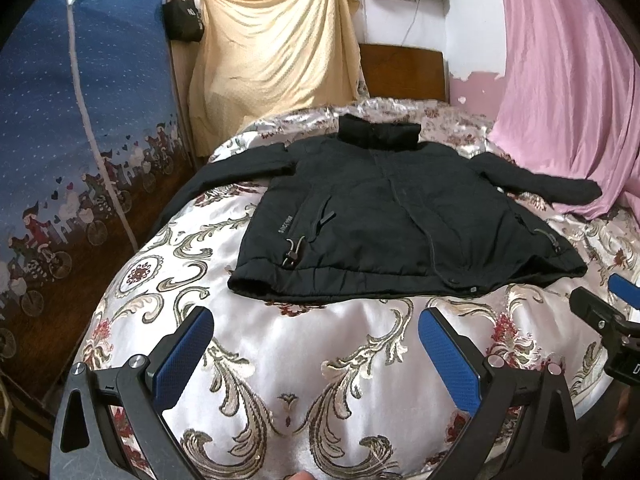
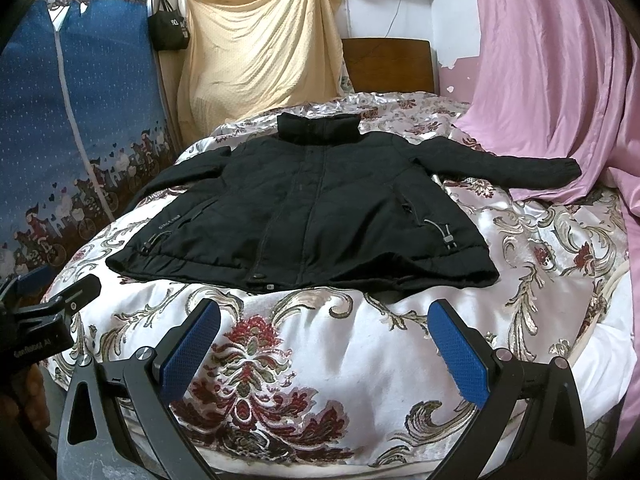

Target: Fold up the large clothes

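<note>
A black padded jacket [image 1: 384, 216] lies flat and face up on the bed, collar far, hem near, both sleeves spread out to the sides. It also shows in the right wrist view [image 2: 312, 208]. My left gripper [image 1: 316, 320] is open and empty, a little short of the hem. My right gripper [image 2: 324, 316] is open and empty, also just short of the hem. The right gripper shows at the right edge of the left wrist view [image 1: 600, 312], and the left gripper at the left edge of the right wrist view [image 2: 60, 300].
The bed has a shiny white floral cover [image 1: 304, 368]. A pink sheet [image 1: 568, 80] hangs at the right and touches the right sleeve. A blue patterned wardrobe [image 1: 80, 140] stands at the left. A beige cloth [image 1: 272, 48] and a wooden headboard [image 1: 404, 68] are behind.
</note>
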A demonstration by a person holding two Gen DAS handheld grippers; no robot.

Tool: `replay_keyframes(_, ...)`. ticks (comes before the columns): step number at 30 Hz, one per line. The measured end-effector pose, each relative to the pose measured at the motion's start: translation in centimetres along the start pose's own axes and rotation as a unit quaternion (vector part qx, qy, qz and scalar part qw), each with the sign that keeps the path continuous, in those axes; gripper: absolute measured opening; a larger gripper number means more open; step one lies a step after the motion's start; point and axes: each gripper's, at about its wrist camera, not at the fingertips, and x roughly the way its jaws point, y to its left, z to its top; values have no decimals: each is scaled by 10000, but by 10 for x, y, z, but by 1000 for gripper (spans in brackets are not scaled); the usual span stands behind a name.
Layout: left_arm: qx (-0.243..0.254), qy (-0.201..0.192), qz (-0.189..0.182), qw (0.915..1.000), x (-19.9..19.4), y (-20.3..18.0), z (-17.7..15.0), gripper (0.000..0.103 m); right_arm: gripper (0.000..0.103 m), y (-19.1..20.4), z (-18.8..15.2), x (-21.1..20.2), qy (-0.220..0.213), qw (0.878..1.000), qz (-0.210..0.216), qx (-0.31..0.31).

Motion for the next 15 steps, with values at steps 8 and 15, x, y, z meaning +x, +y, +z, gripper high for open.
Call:
replay_keyframes(8,201,356,-427,9983,36,-16,40,103,102,-44,25,29,112,9997,-89,172)
replay_keyframes(15,713,598,-791,9925,83,-72,88,103,102,-127,74,73,308,9970,-421,568)
